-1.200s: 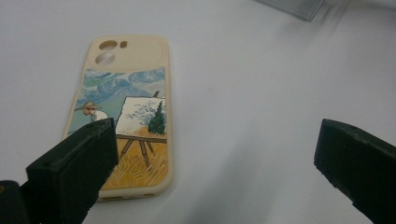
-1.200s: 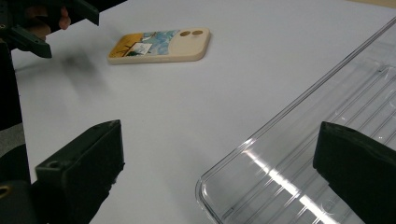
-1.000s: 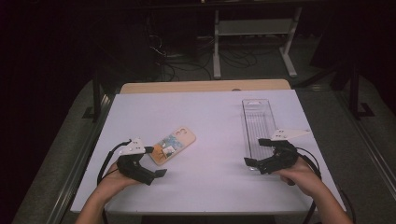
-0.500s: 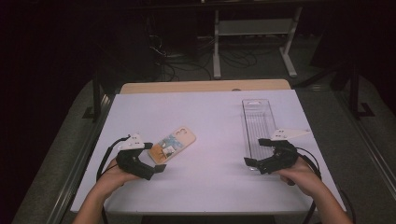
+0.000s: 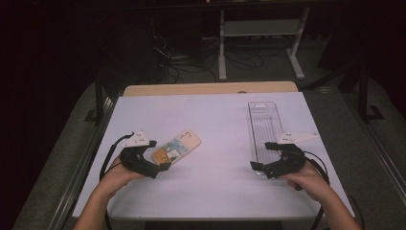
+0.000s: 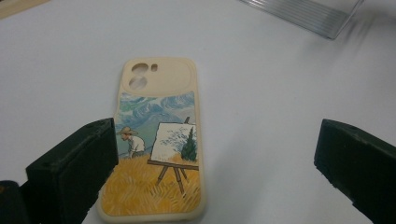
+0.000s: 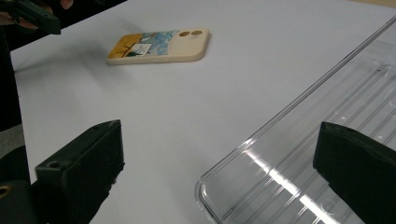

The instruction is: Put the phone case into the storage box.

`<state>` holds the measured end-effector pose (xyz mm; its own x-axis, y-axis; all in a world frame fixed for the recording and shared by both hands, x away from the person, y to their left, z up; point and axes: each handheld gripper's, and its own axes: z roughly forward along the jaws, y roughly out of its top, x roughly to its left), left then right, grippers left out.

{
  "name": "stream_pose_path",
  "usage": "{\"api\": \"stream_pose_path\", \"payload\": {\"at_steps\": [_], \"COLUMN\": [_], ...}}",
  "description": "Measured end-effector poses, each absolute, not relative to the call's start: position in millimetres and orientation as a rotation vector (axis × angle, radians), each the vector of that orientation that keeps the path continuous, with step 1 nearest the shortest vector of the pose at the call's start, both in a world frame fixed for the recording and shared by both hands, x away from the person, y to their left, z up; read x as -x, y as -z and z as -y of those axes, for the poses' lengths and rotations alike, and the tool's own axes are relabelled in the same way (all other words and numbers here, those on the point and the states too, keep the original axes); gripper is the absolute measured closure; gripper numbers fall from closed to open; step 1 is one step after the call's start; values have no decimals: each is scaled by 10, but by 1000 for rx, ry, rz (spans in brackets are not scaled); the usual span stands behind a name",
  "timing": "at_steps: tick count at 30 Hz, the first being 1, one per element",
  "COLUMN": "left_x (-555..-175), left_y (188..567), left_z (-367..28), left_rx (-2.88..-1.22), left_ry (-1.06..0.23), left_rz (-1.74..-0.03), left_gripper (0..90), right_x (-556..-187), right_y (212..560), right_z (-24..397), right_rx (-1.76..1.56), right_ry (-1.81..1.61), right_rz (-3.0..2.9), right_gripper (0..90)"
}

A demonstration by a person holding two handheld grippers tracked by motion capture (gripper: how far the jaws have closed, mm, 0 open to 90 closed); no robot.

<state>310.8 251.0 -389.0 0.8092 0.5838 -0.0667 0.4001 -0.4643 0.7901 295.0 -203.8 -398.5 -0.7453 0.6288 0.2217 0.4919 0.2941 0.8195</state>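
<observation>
With both pairs of jaws apart, our left gripper (image 6: 215,172) straddled the near end of the phone case (image 6: 159,140) lying flat on the table (image 5: 220,120); we judged a shallow pinch could skid it sideways.

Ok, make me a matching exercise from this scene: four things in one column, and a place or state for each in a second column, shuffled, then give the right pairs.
Things
1. phone case
2. clear tray
3. left gripper
4. right gripper

Places or states
A. open, at the near end of the tray
B. lies flat on the white table, painted side up
C. open, at the near end of the phone case
D. transparent, ribbed, long side running away from the person

Pairs: 1-B, 2-D, 3-C, 4-A
</observation>
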Motion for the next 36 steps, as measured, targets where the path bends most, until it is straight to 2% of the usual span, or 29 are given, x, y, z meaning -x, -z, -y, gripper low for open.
{"api": "stream_pose_path", "payload": {"at_steps": [15,23,36], "left_x": [-3256,-3354,-3505], "left_y": [3792,3748,3695], "left_z": [-2519,-2548,-2505], "left_rx": [-2118,-2055,-2085], "left_ry": [-287,-265,-289], "left_rz": [-734,-777,-771], "left_gripper": [0,0,0], "right_x": [-2948,-2948,-2947], "right_y": [3982,3982,3982], "right_z": [2040,2040,2041], "right_rx": [-1054,-1055,-1056], "right_ry": [-1446,-1446,-1447], "right_rz": [-2410,-2410,-2410], "right_gripper": [13,13,14]}}
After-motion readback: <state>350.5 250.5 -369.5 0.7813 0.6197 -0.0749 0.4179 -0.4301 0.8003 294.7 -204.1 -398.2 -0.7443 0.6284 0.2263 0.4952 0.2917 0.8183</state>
